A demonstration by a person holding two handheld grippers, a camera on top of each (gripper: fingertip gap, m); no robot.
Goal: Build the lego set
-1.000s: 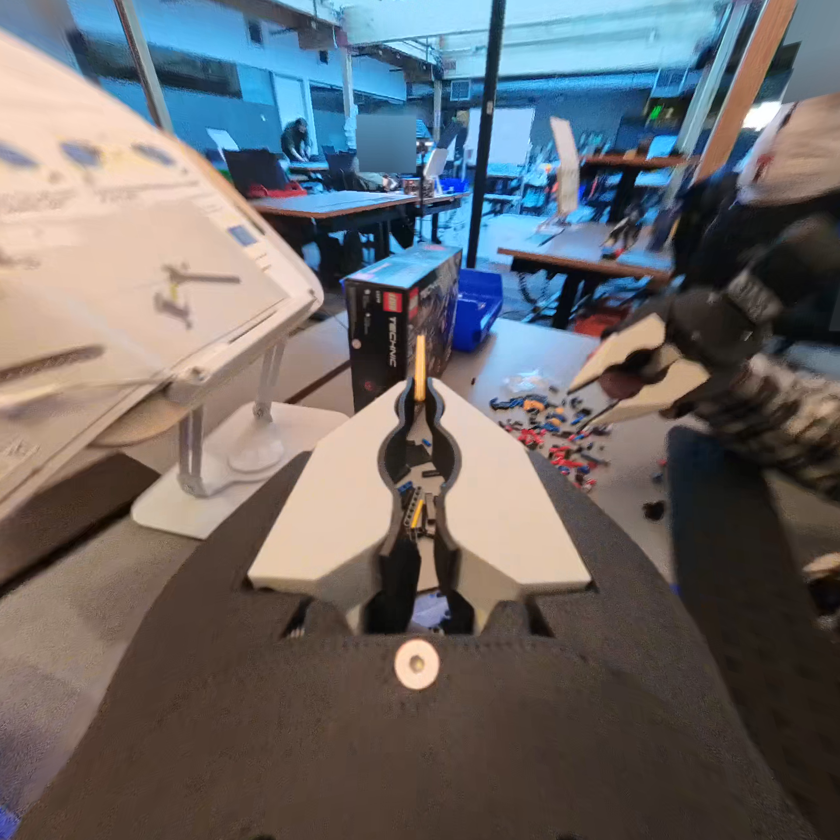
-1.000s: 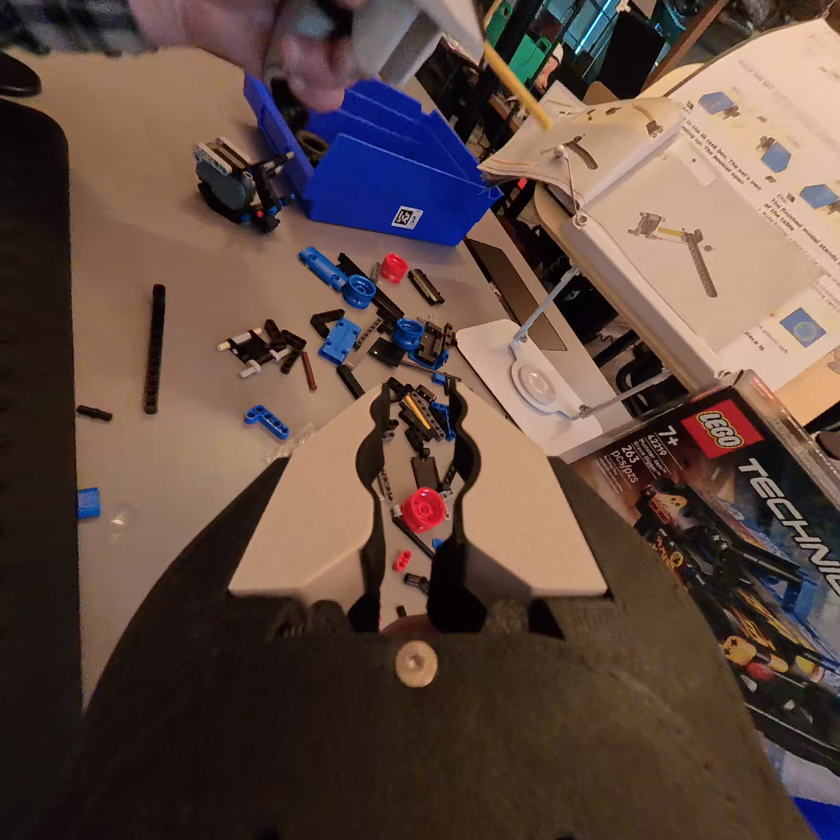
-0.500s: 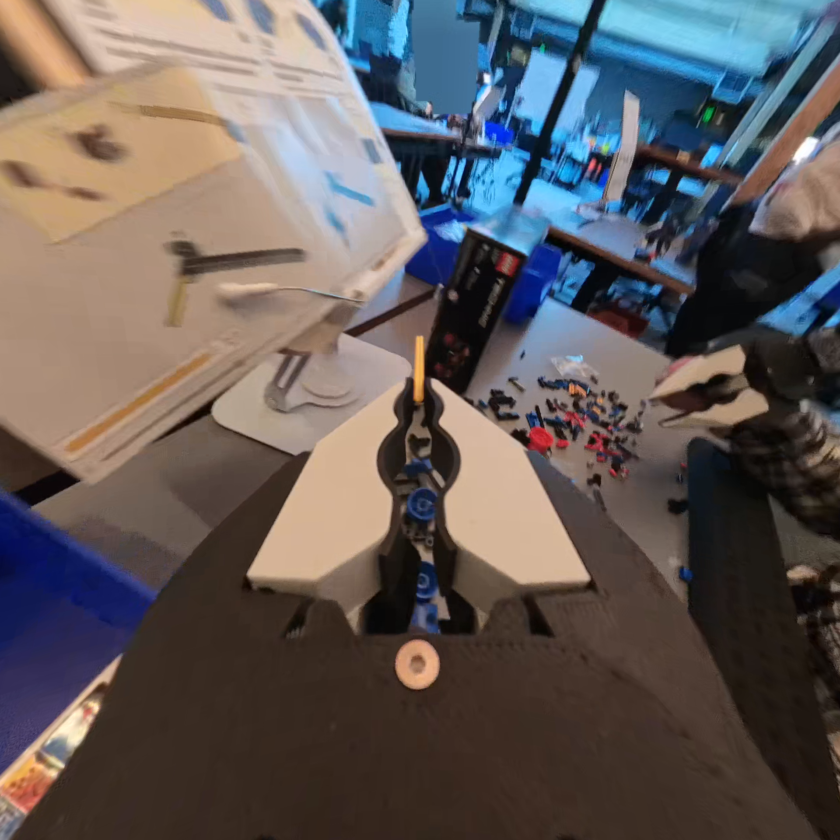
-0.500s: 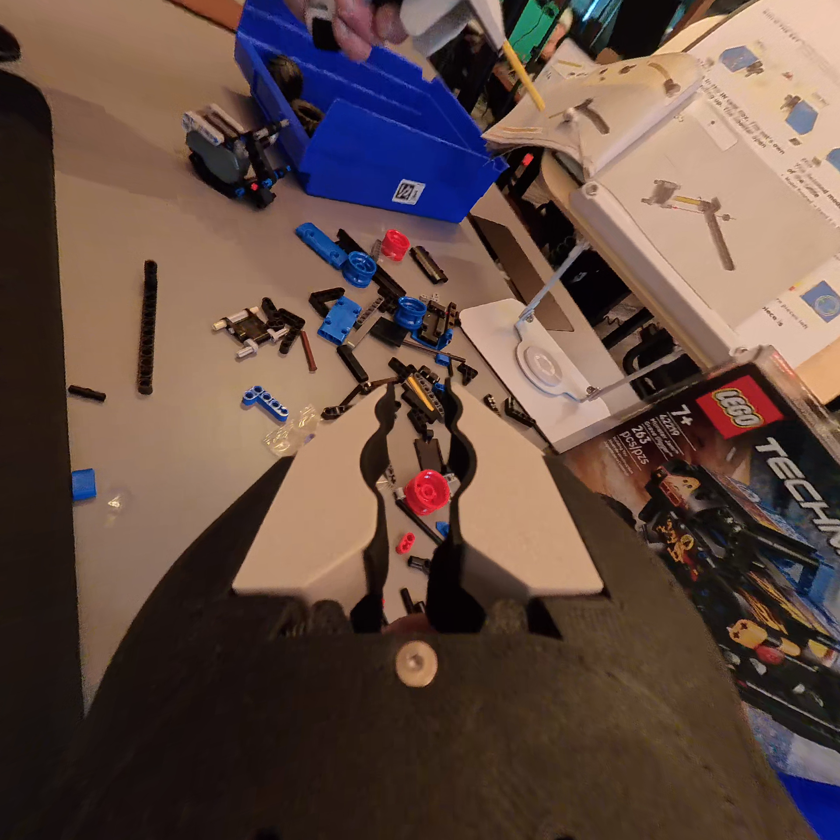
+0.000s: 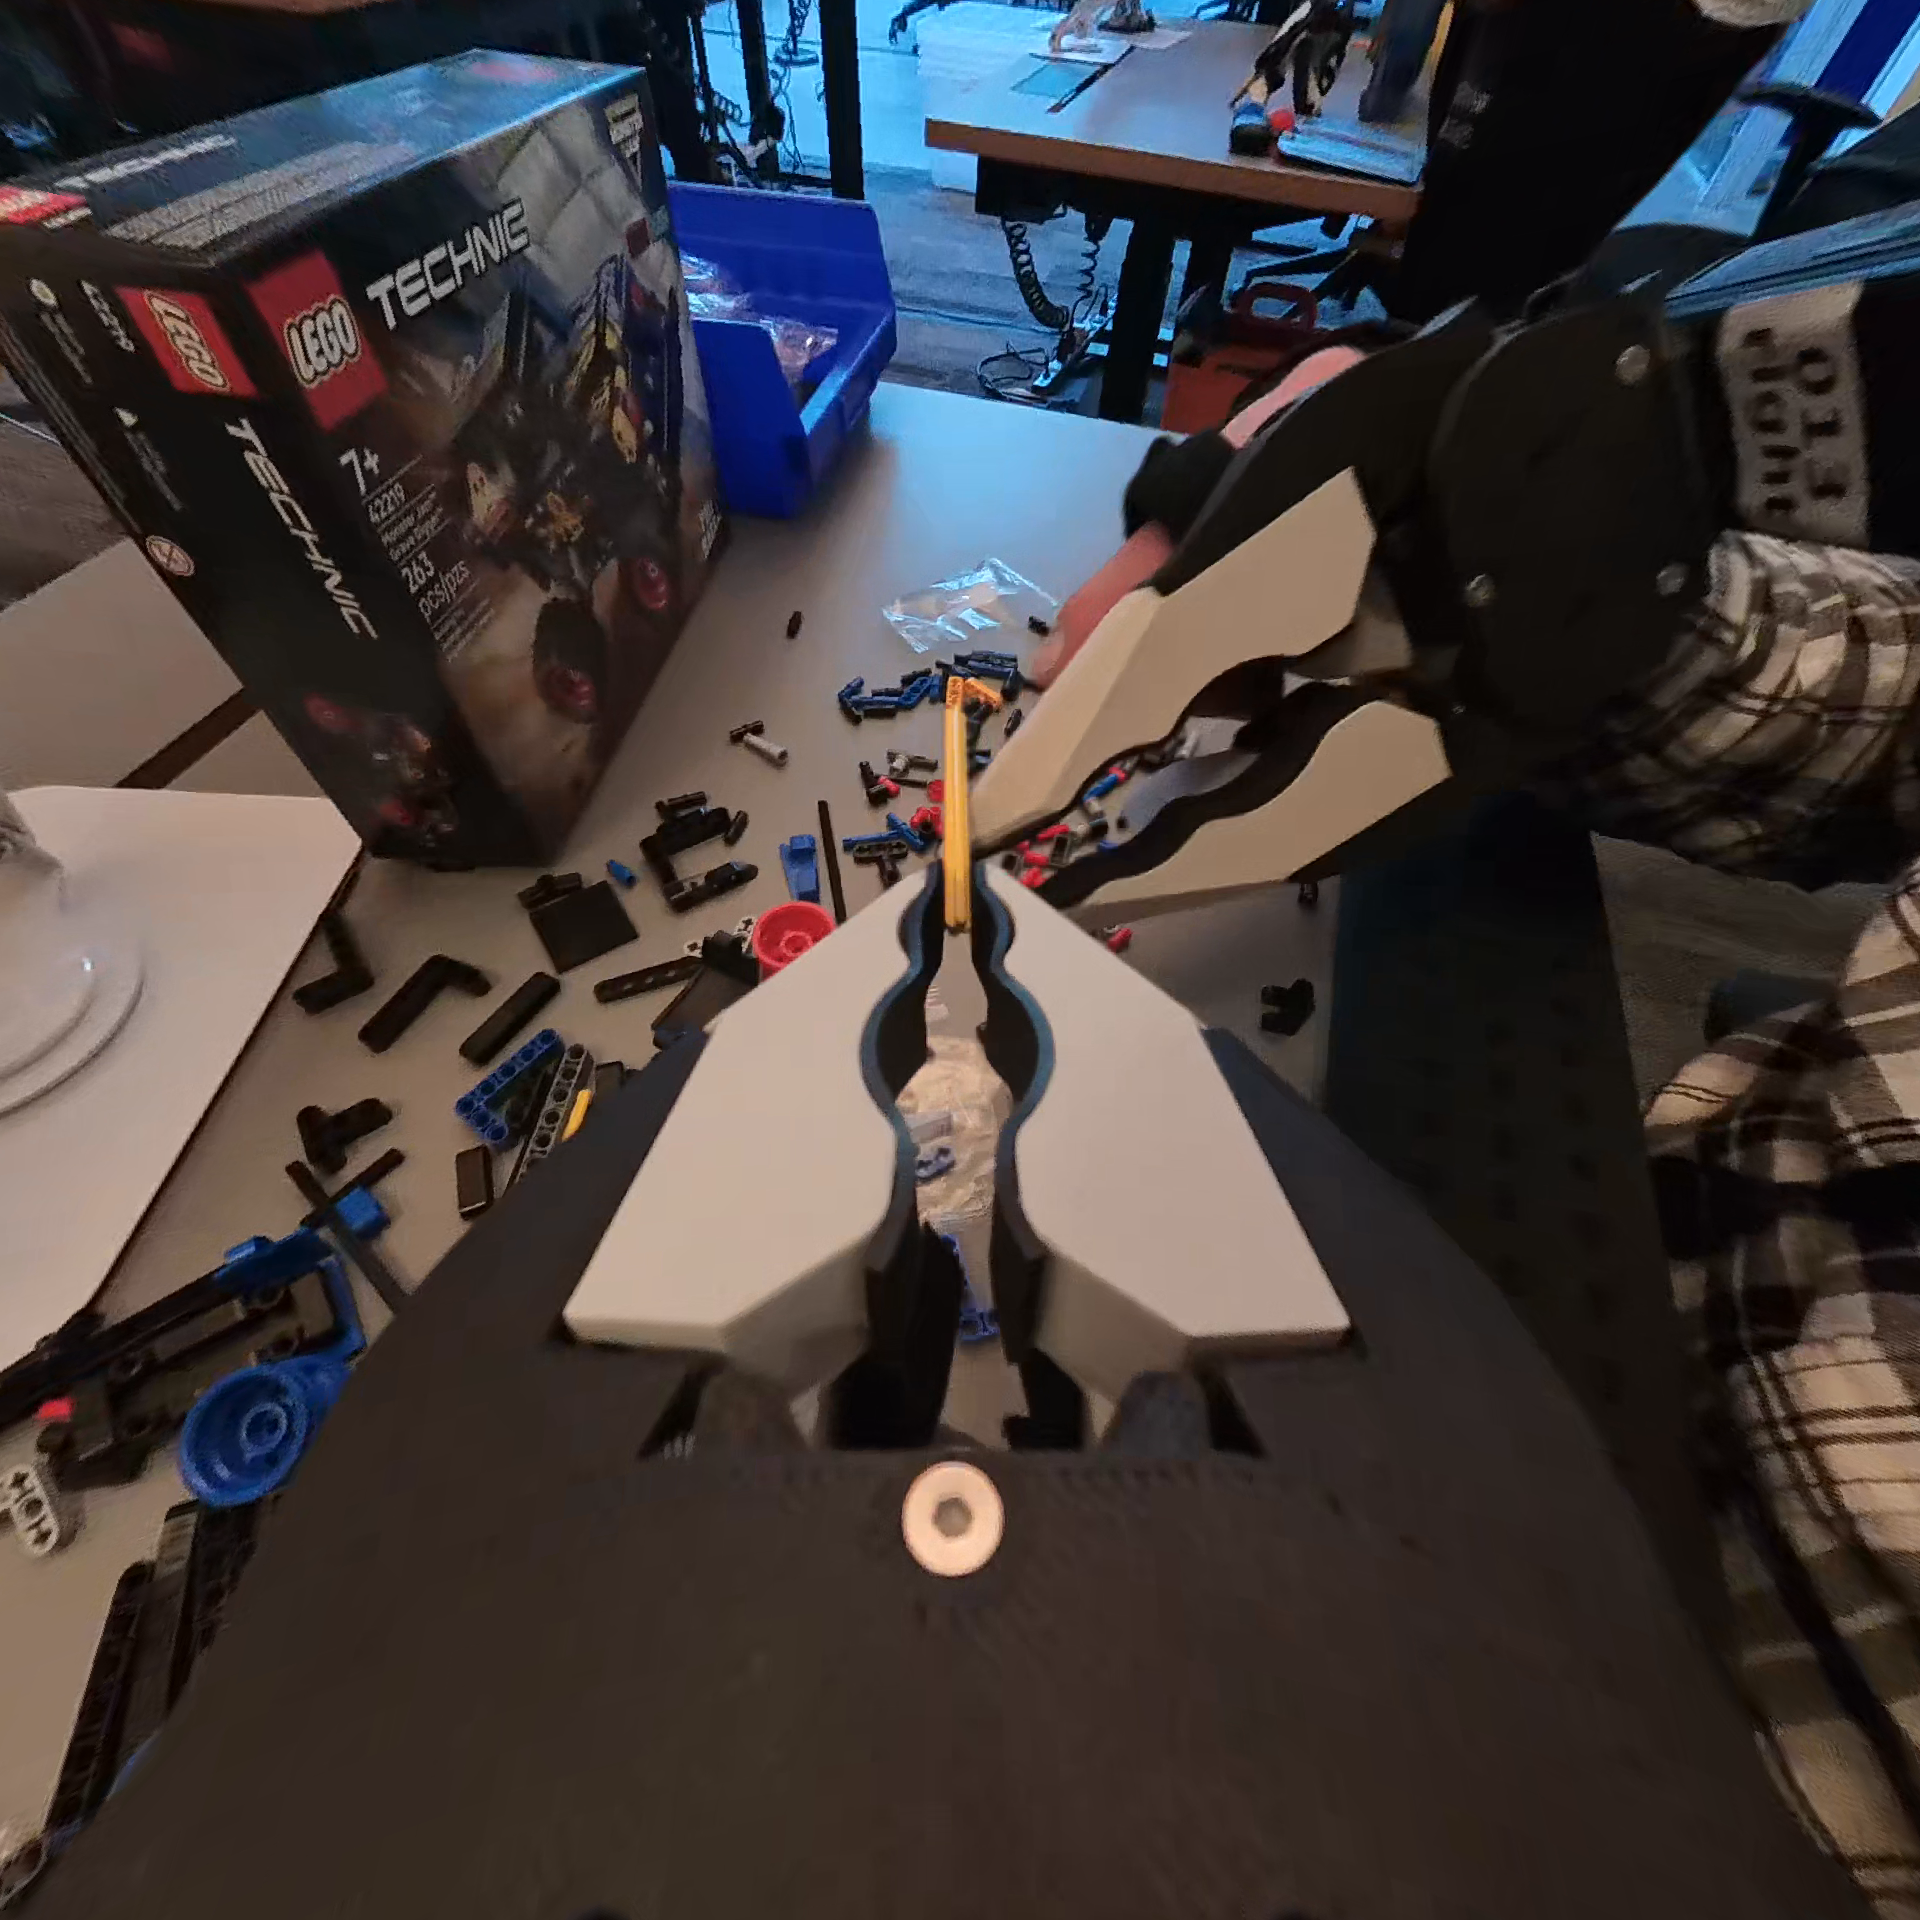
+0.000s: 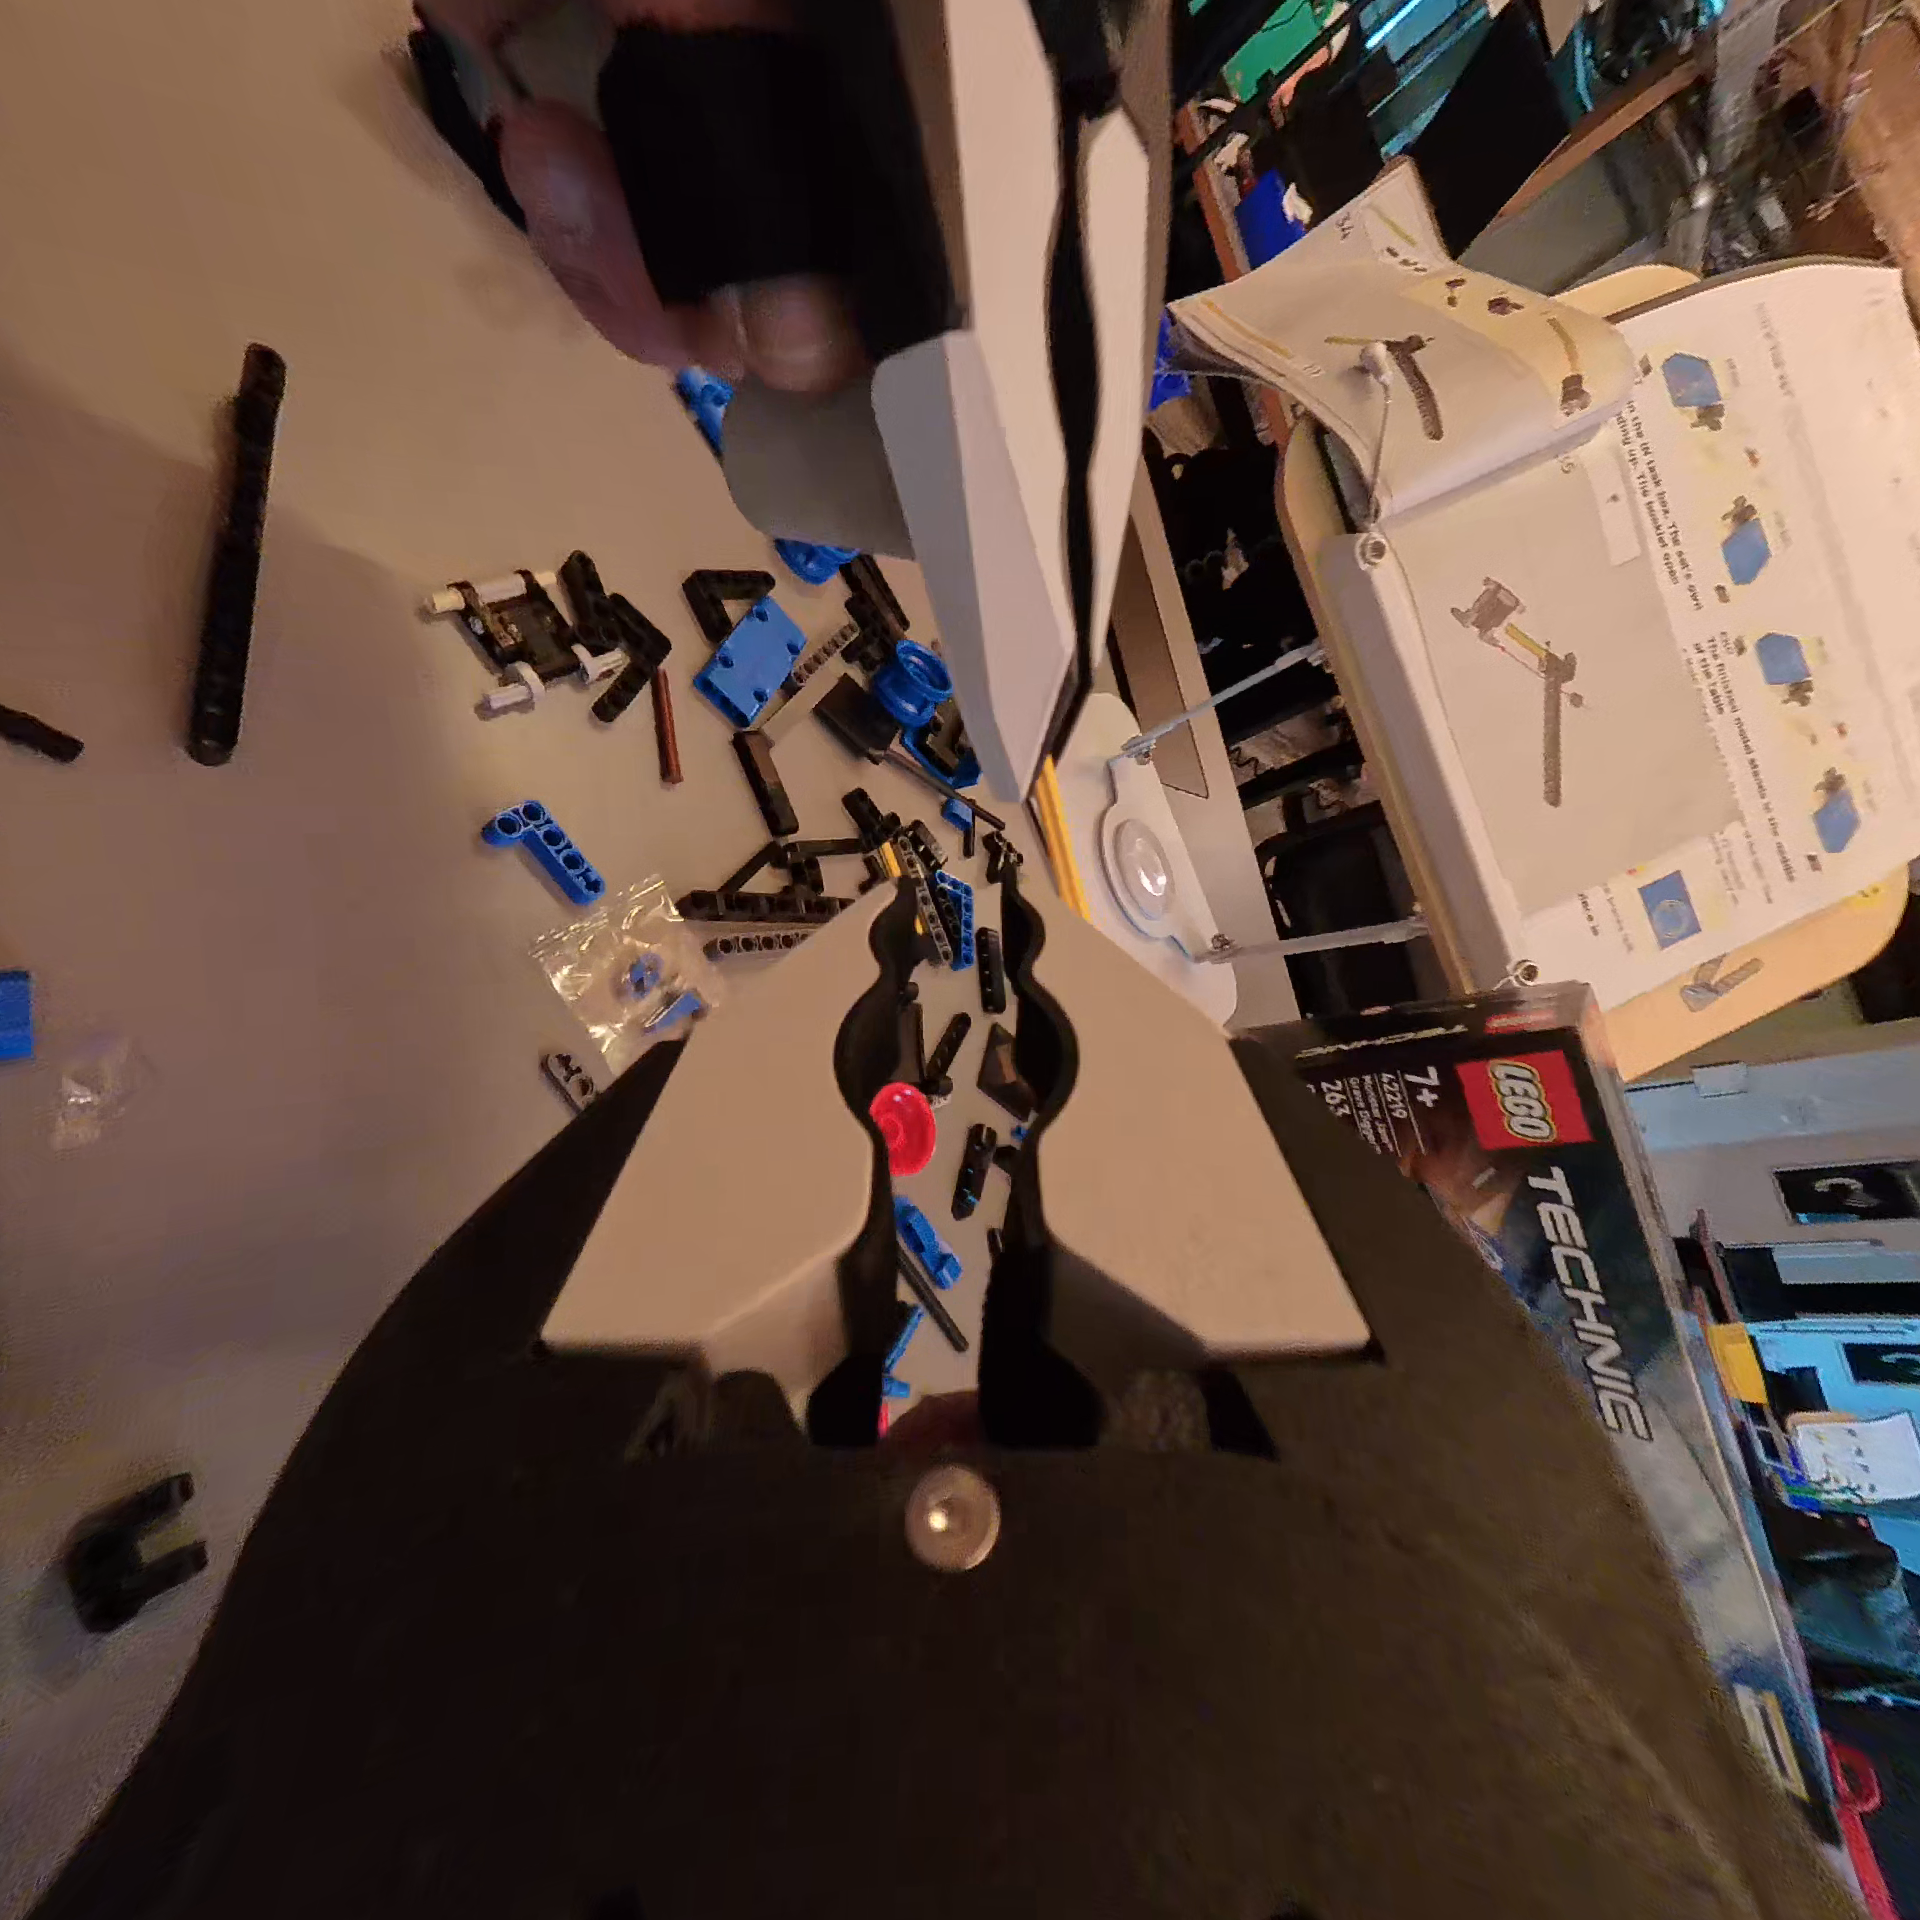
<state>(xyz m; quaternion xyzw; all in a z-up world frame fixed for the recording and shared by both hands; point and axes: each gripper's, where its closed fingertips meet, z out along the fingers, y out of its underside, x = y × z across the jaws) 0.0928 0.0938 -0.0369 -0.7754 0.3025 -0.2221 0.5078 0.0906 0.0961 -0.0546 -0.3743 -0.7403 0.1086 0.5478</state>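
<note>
- Left claw (image 5: 956,883): clamped on a yellow axle (image 5: 954,800). We have swung it down from the manual (image 6: 1579,665) to the parts pile (image 5: 727,935) beside the box (image 5: 395,416), so the step looks read and assembly due.
- Right claw (image 5: 1023,852): jaws slightly apart, empty, tips now just beside the axle, angled down over the desk (image 5: 987,488).

Loose lego pieces (image 5: 665,966) lie scattered over the table (image 5: 997,488); the set box (image 5: 395,436) stands upright at their far left in the left wrist view; a bin (image 5: 790,322) sits behind the box at the table's far edge; a stand base (image 5: 156,997) rests left of the pieces, near the box; the instruction booklet (image 6: 1558,644) is propped above that base; a long beam (image 6: 234,561) lies apart from the scatter.
</note>
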